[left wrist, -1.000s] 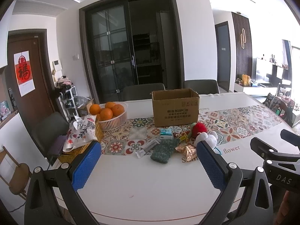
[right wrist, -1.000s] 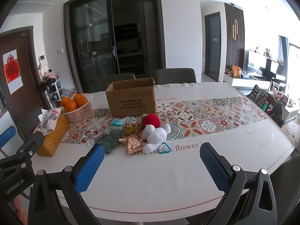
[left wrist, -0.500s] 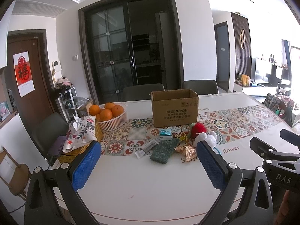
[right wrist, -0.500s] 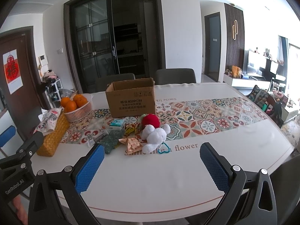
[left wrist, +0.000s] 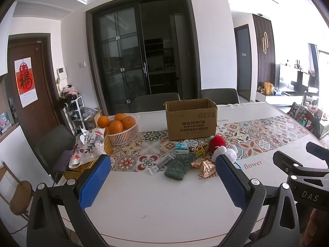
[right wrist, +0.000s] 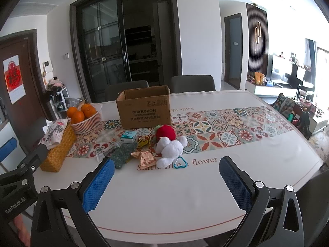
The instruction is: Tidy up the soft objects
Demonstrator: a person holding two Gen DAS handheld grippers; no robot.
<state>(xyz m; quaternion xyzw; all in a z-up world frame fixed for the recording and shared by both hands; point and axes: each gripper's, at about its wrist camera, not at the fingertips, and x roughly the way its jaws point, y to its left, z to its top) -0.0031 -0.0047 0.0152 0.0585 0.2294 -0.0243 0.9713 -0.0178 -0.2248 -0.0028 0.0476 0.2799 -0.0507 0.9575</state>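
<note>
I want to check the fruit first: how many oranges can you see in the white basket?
4 oranges show in the white basket: one at left, one at front centre, one at back, one at right. More may lie hidden beneath.

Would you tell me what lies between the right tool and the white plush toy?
Only bare white table, seen in the right wrist view.

Both views are taken from the near edge of the table (left wrist: 156, 201), facing the glass doors (left wrist: 141, 61) — the left wrist from further left. The cardboard box (left wrist: 191, 122) (right wrist: 144, 110) and the clutter before it are shared, seen from well back.
</note>
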